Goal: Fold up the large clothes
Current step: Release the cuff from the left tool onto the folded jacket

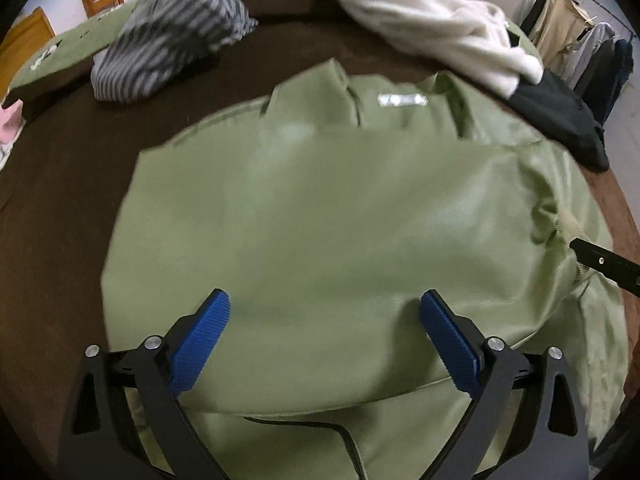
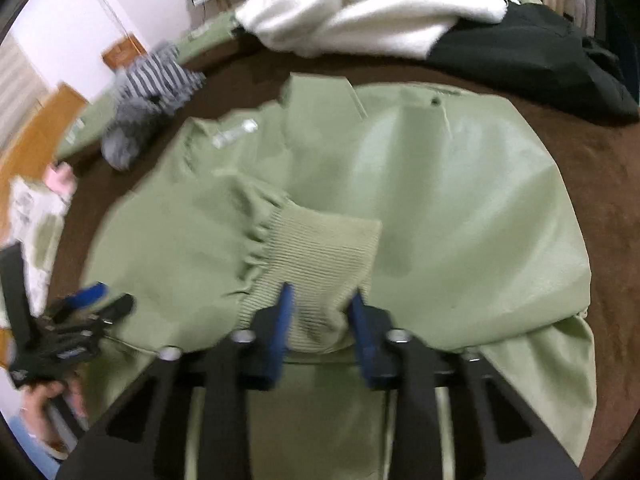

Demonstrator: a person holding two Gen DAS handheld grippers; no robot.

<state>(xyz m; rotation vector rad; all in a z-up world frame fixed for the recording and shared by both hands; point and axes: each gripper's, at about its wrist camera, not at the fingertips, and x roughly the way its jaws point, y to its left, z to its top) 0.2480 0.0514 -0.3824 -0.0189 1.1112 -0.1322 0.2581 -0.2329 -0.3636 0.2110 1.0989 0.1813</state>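
**Right hand-held gripper pinches the cuff; left one gapes over the jacket**

The right hand-held gripper (image 2: 322, 300) has its blue pads drawn narrow on the ribbed cuff (image 2: 320, 248) of the green jacket (image 2: 460, 200), the knit bunched between them. The sleeve lies folded across the jacket's body.

The left hand-held gripper (image 1: 325, 308) stands wide, its blue pads (image 1: 200, 344) apart above the smooth green cloth with nothing between them; whether they touch the fabric cannot be told. A person's hand (image 2: 44, 396) grips it in the right wrist view.

The jacket lies spread flat on a brown surface (image 1: 60, 200), collar away from the cameras. Beyond it sit a striped garment (image 1: 172, 36), a white garment (image 1: 432, 20) and a black garment (image 1: 560, 120), the white partly overlapping the black.
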